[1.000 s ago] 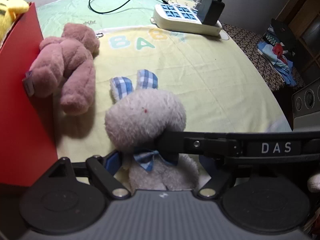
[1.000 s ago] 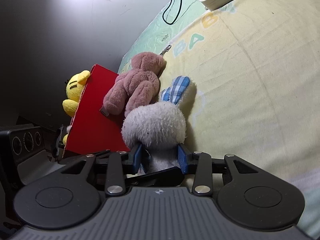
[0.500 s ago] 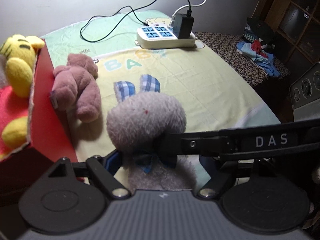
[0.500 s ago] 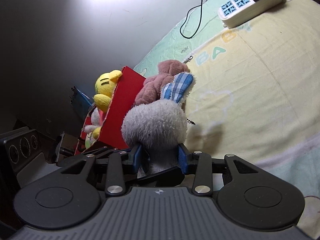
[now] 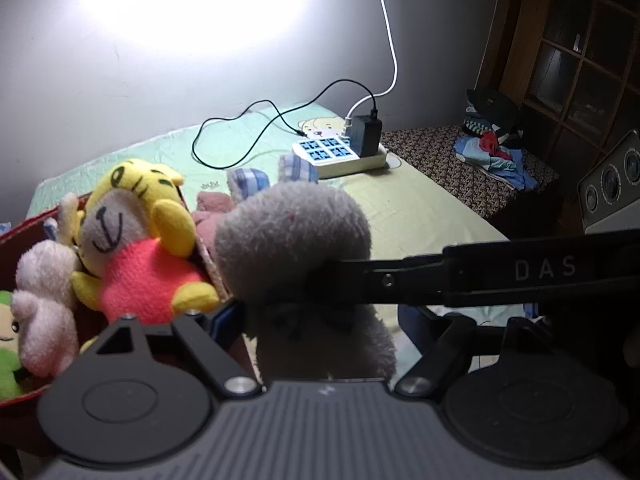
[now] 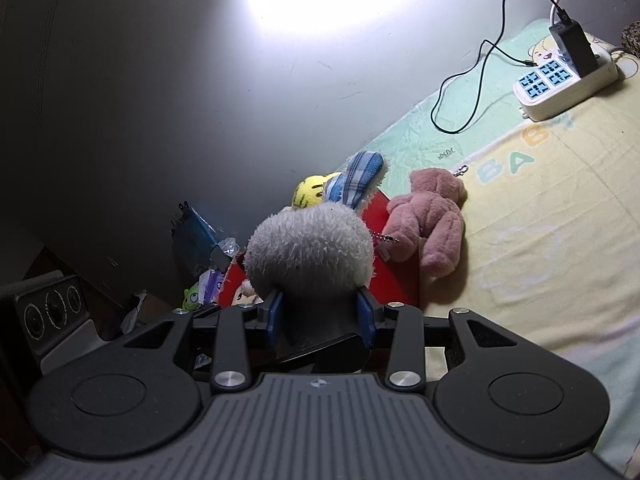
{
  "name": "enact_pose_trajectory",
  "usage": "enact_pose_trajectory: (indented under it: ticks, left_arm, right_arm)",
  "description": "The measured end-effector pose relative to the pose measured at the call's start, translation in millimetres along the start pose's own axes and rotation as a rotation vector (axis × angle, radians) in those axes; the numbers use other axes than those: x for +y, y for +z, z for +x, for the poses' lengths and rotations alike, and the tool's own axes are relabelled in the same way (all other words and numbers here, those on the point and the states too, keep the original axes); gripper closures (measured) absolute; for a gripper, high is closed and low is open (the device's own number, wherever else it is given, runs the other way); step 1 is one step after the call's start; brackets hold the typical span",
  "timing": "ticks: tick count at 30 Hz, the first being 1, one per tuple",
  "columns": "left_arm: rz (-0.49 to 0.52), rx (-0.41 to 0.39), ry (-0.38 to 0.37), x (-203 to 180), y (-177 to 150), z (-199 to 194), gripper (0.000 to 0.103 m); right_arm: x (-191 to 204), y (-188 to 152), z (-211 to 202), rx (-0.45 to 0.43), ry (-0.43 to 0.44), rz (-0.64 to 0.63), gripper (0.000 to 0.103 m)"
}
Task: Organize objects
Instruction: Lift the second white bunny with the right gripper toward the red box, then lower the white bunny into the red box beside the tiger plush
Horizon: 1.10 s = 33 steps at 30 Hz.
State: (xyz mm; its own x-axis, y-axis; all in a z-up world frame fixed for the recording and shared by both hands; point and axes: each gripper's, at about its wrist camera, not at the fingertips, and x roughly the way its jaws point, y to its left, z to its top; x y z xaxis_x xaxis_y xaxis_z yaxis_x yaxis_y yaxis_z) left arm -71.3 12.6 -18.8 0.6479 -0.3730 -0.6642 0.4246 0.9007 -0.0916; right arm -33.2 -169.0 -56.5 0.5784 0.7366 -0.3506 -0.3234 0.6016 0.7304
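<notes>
A grey plush rabbit [image 5: 292, 240] with blue plaid ears is held up in the air beside a red box [image 6: 394, 276]. My left gripper [image 5: 320, 320] and my right gripper [image 6: 318, 316] are both shut on its neck and body; it also shows in the right wrist view [image 6: 308, 248]. The red box [image 5: 24, 228] holds a yellow tiger plush [image 5: 136, 248] and other soft toys. A pink teddy bear [image 6: 430, 220] lies on the bed against the box's outer wall.
A white power strip [image 5: 340, 152] with a black charger and cables lies at the far end of the yellow baby blanket [image 6: 540, 220]. Clothes [image 5: 492, 148] lie on a patterned surface at right. Clutter lies on the floor beyond the box [image 6: 200, 232].
Both grippers have lifted the rabbit off the blanket and carried it up and towards the red box. The box's inside with its toys has come into view.
</notes>
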Motion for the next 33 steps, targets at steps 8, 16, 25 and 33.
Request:
enact_pose_trajectory:
  ticks: [8,16,25,33]
  left_arm:
    - [0.000,-0.077,0.013,34.3,-1.7,-38.8,0.023]
    - [0.004,-0.119,0.060,75.7,0.5,-63.5,0.023]
    - [-0.016,-0.110,0.083,111.5,-2.7,-60.5,0.021]
    - [-0.088,-0.065,0.089,143.1,-10.8,-42.0,0.019]
  right_arm:
    - [45.3,-1.8,21.3,-0.042,0.029,-0.079,0.062]
    - [77.7,-3.1,57.0,-0.061,0.045,-0.126,0.062]
    - [86.3,-0.9,96.0,-0.023,0.009,-0.150,0.062]
    - [84.8,-6.0,129.0,0.033,-0.068,-0.188,0.064]
